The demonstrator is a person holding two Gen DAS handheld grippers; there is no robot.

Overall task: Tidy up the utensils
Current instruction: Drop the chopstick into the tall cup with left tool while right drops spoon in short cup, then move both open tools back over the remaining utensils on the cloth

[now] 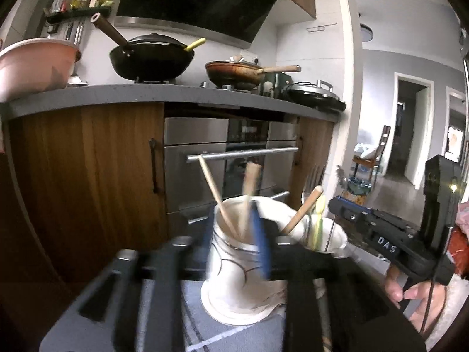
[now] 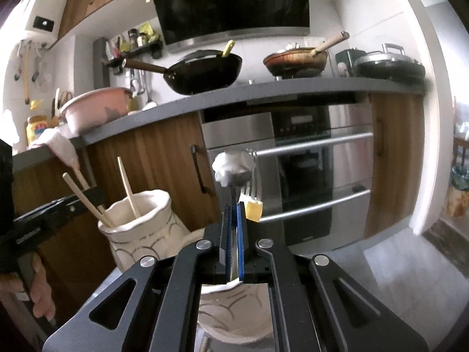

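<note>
Left wrist view motion-blurred throughout the near field: left gripper [image 1: 234, 249] smeared, blue fingers [image 1: 261, 240] streaked across the near cream ceramic holder [image 1: 231, 278]. Jaw gap unreadable; cannot tell whether clamped on the blurred wooden stick [image 1: 249, 193] or only beside it. Holder base partly masked by black linkage.

Right wrist view sharper. Right gripper [image 2: 234, 220] pressed nearly shut on a thin metal spoon handle [image 2: 233, 196], blue pads [image 2: 241, 234] flat against it. Spoon bowl [image 2: 234, 168] above the fingertips, pale and glossy, outline lumpy; surface detail hard to make out. Fork tines [image 2: 252, 173] just right of the spoon, partly behind it; a yellow handle end [image 2: 253, 209] beside the right pad.

Second holder [image 2: 231, 314] directly under the right gripper, only its rim and curved dark line pattern visible through the linkage. In the left view the same holder [image 1: 322, 234] carries a wooden handle [image 1: 302, 211] and a yellow-green utensil [image 1: 318, 223], the fork top [image 1: 312, 182] faint above.

Left holder [image 2: 140, 223]: wavy rim, arc lines, chopsticks [image 2: 127, 184] leaning inside.

Far: grey counter [image 2: 263, 88], black wok [image 2: 202, 73], steel oven [image 2: 307, 161].
</note>
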